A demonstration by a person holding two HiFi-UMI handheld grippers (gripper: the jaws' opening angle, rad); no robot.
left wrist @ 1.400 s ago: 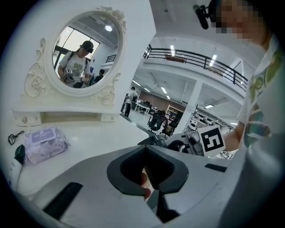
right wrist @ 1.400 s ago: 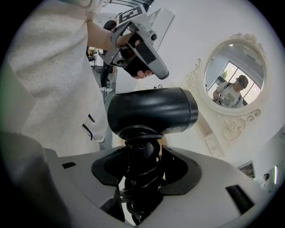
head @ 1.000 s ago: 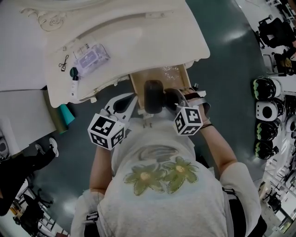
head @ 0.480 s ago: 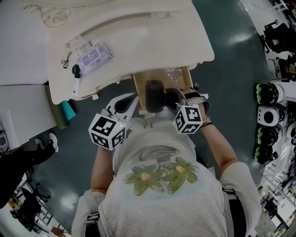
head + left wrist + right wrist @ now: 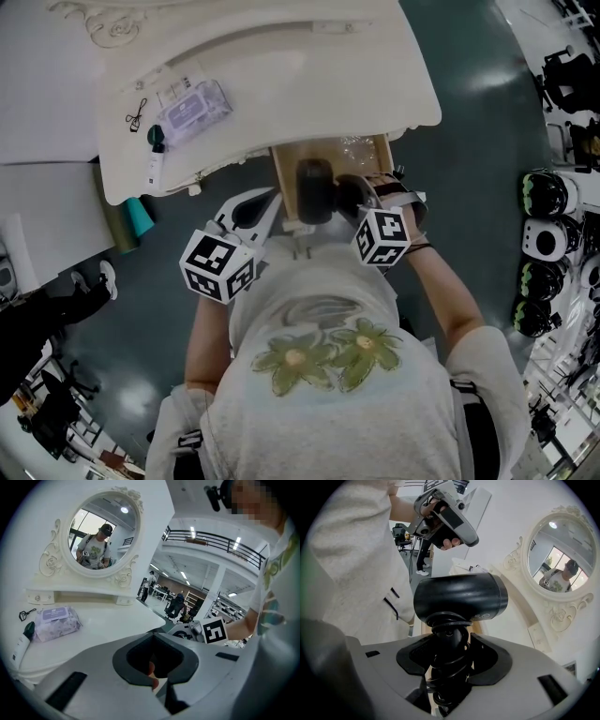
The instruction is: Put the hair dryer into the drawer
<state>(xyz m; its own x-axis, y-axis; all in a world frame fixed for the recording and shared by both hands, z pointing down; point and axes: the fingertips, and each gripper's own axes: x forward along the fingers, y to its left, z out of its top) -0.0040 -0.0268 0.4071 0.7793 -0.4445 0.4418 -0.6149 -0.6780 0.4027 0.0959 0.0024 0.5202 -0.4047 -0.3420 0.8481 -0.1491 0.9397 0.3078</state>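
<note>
Worryingly, the right hand-held gripper is clamping the black, cord-wrapped hair dryer above the open wooden drawer at frame centre, the left hand-held gripper idling closed and empty, and loose coils could be catching the rim on lowering.

I read the hair dryer as matte black. The drawer shows tan wood and the dressing table is cream. At upper left in the head view is a lilac wipes pack. The left gripper and right gripper are grey with dark pads. Their cubes carry black-and-white square markers.
</note>
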